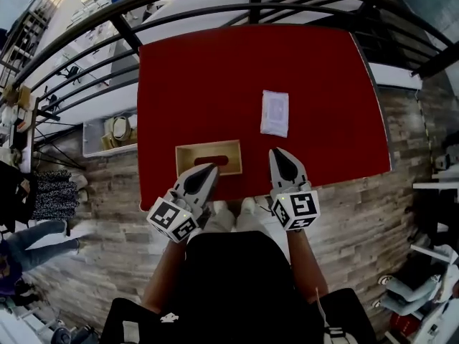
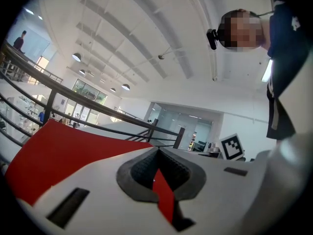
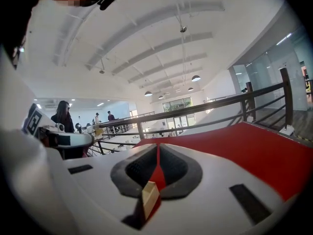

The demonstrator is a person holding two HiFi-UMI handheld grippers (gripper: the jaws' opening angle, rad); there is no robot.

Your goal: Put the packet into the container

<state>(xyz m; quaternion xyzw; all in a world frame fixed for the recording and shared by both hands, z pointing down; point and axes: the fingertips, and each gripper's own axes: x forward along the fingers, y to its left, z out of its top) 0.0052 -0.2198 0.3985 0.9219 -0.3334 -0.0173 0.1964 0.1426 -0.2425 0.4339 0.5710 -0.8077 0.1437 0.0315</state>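
A red-covered table (image 1: 215, 70) stands by a black metal railing (image 1: 86, 27) above a wood-plank floor (image 1: 107, 185), with the person at its near edge. Both tools hover over that edge. The left gripper (image 1: 208, 169) and the right gripper (image 1: 278, 153) each have their jaws pressed together with nothing between them. Right at the left gripper's tips, and just to the left of the right gripper, sits the open light wooden box container (image 1: 188, 156); whether the left tips touch its rim cannot be told. Farther out, straight beyond the right gripper's tips, the flat white rectangular packet (image 1: 275, 112) lies on the red surface, apart from the box. The step in hand looks like the reach for the packet. To do it well, the right gripper should spread its jaws before arriving, come in low and catch one thin edge, since the packet lies flat.
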